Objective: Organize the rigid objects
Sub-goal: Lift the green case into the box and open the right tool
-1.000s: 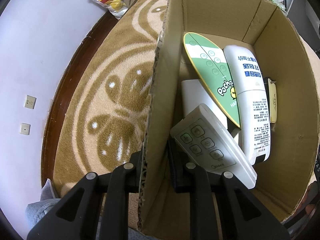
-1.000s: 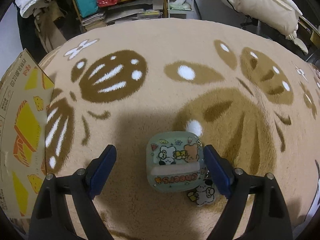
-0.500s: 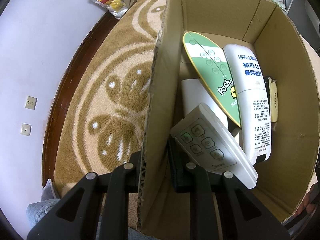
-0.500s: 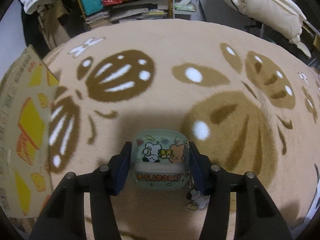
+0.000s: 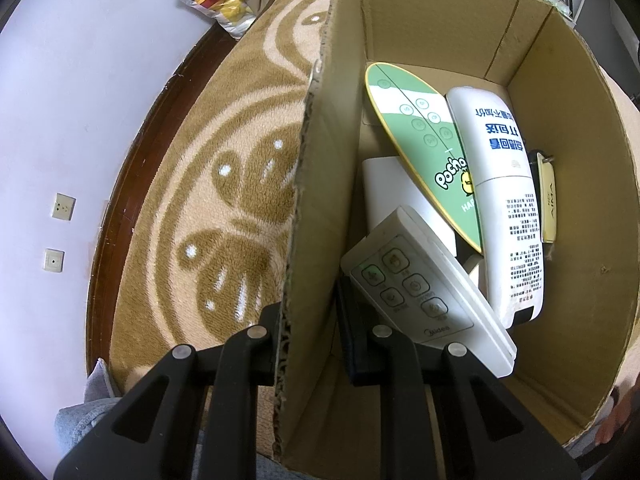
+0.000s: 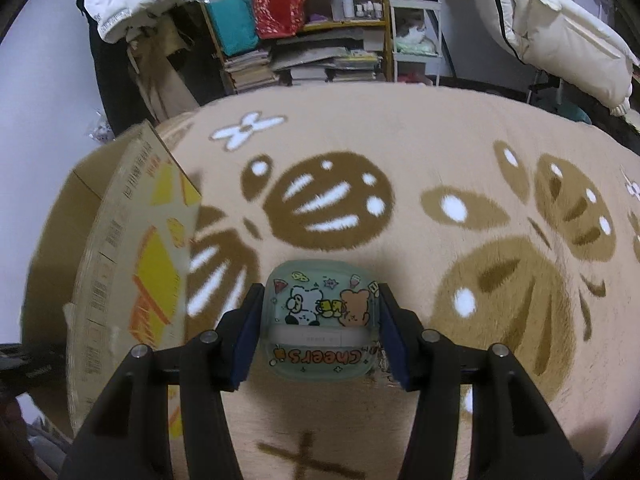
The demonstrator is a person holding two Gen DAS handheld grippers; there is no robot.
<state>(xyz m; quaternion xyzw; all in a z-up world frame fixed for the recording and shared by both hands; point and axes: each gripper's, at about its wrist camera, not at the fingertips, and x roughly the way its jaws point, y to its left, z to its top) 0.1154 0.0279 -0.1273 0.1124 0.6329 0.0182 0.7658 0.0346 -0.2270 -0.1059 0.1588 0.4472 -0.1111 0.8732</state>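
In the left wrist view my left gripper [image 5: 310,332] is shut on the near wall of a cardboard box [image 5: 320,184], one finger outside and one inside. Inside the box lie a white remote [image 5: 424,292], a green oval card [image 5: 424,144], a tall white bottle [image 5: 508,196], a white flat block [image 5: 396,192] and a small cream tag [image 5: 547,196]. In the right wrist view my right gripper [image 6: 320,328] is shut on a pale green cartoon case [image 6: 322,324] marked "Cheers", held above the rug. The same box [image 6: 124,272] stands to its left.
A beige rug [image 6: 420,152] with brown petal patterns covers the floor. Cluttered shelves [image 6: 312,32] with books and bags stand at the back, a white padded coat [image 6: 560,28] hangs at the right. A lilac wall [image 5: 80,80] with sockets runs left of the box.
My right gripper closed on the cartoon case and lifted it off the rug, swinging toward the box. The left gripper kept its hold on the box wall.
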